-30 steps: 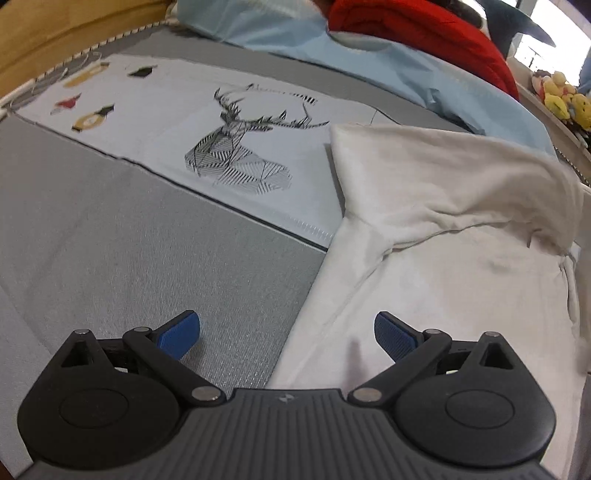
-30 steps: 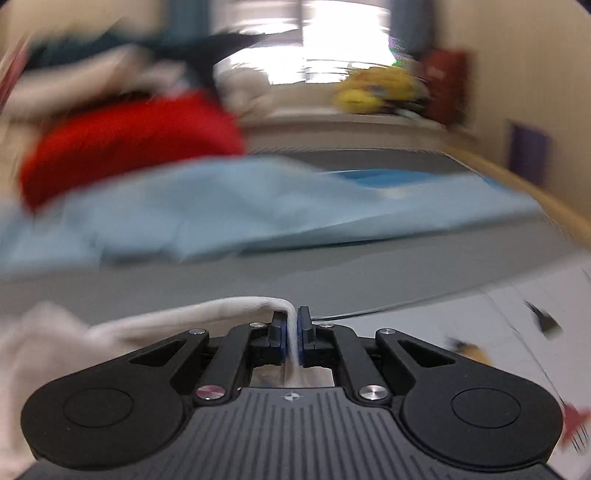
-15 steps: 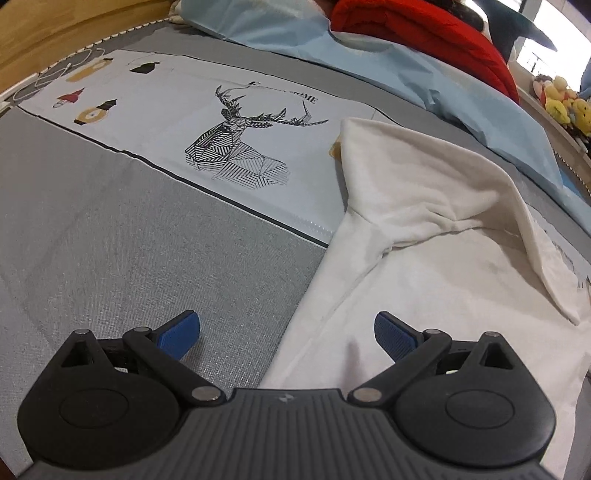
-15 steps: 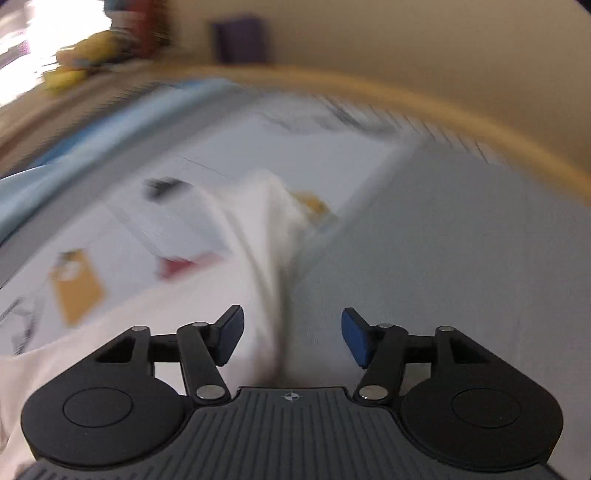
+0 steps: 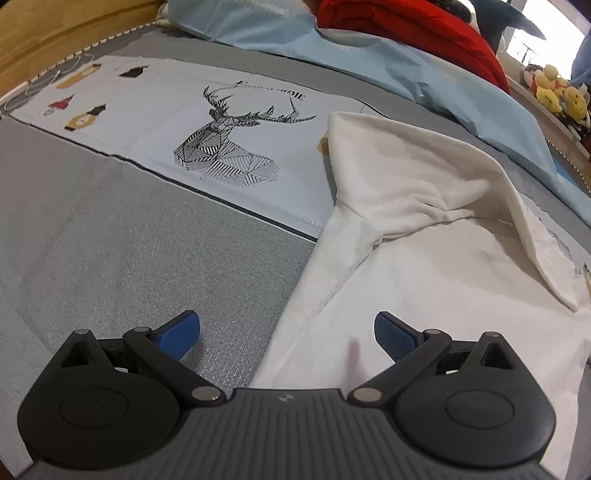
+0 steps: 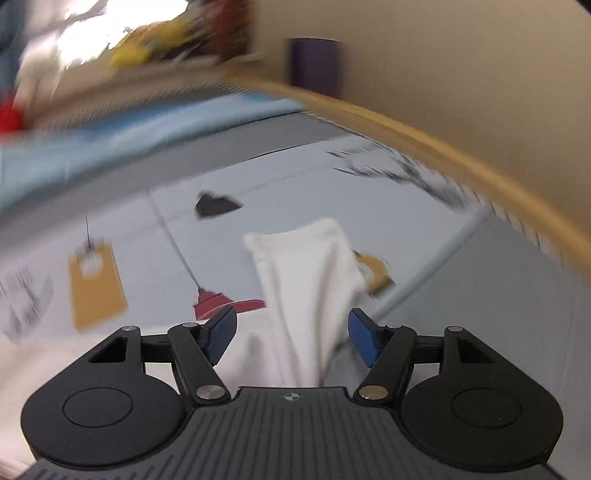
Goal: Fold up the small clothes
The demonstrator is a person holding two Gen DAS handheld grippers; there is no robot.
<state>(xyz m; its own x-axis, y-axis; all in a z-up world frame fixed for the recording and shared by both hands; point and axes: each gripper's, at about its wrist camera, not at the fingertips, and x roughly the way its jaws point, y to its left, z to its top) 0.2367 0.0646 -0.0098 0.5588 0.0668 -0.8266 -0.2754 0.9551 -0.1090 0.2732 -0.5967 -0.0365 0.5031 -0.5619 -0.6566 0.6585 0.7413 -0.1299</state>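
releasing a folded-over sleeve (image 6: 310, 280) of the white garment (image 5: 424, 280): right gripper (image 6: 291, 334) jaws just opened around it, left gripper (image 5: 286, 332) wide, empty; next fold likely needs a fresh edge grasp.

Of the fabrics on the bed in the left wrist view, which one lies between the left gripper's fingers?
The white garment: its edge runs between the left gripper fingers. The light blue sheet and red blanket lie far behind.

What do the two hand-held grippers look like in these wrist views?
Both look alike. The left hand-held gripper and the right hand-held gripper each have a dark grey ribbed body with a small round emblem, two black rounded housings, black linkage arms with silver pivot pins, and blue textured pads. No cables, hands or sleeves show.
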